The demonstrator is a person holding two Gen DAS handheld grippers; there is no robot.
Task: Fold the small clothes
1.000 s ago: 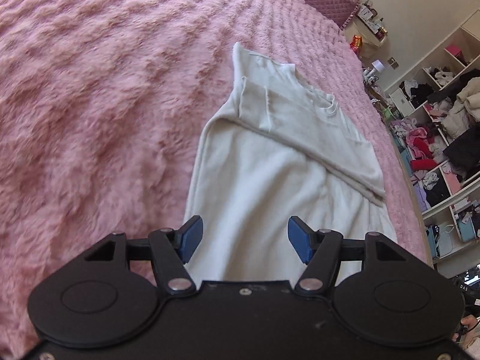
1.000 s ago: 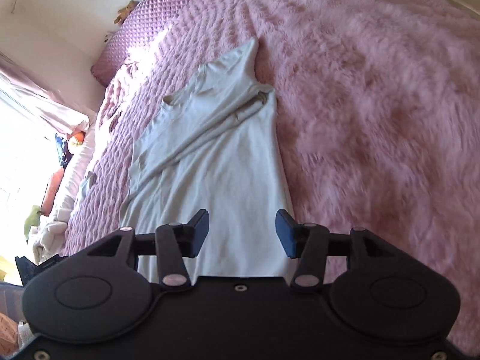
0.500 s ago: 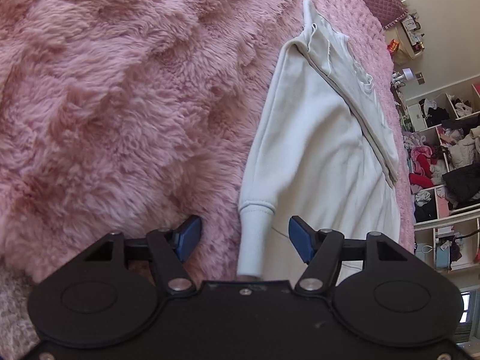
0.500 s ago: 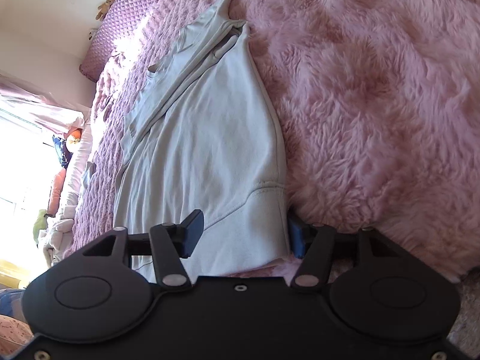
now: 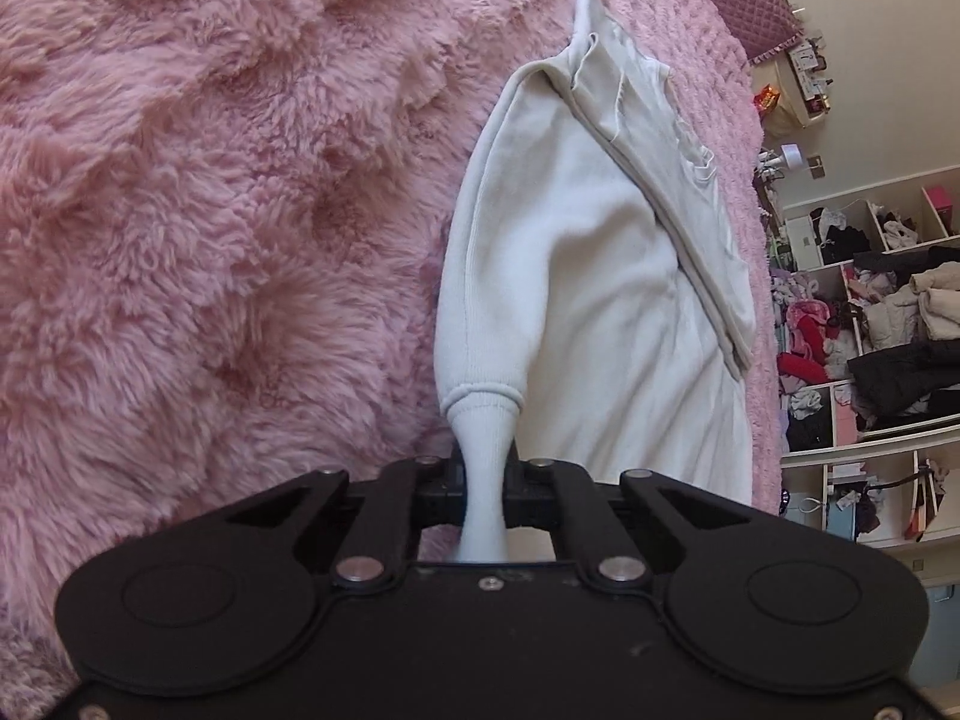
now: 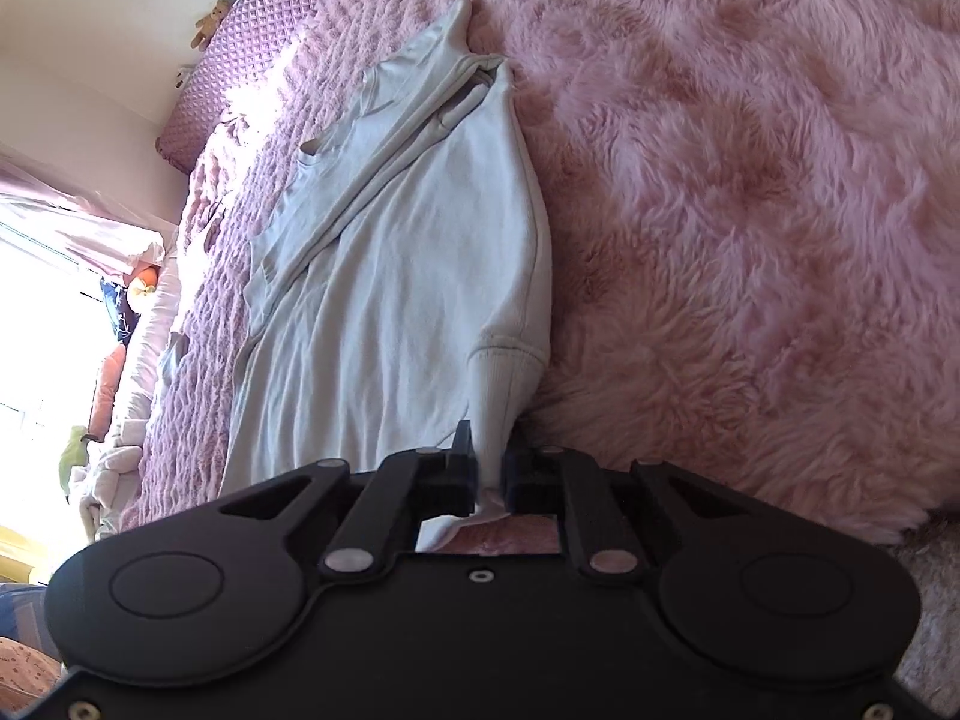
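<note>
Pink fluffy blanket (image 5: 210,210) covers the bed under 1 white garment and your 2 tools.

Your left tool (image 5: 485,474) is clamped on 1 bottom corner of the white sweatshirt (image 5: 600,300), the ribbed hem bunched into a narrow neck between the 2 fingers. Your right tool (image 6: 491,471) is pinched tight on the other bottom corner, cloth squeezed between its 2 fingers. You have 1 sweatshirt only, lying lengthwise on the blanket and running away from both tools toward 1 quilted purple headboard (image 6: 240,54). Its 2 sleeves are folded across the chest near the collar. Both gripped corners sit just above the fur while the rest lies flat. On your left view, white shelving (image 5: 870,330) stuffed with clothes stands beyond the bed's far side.
</note>
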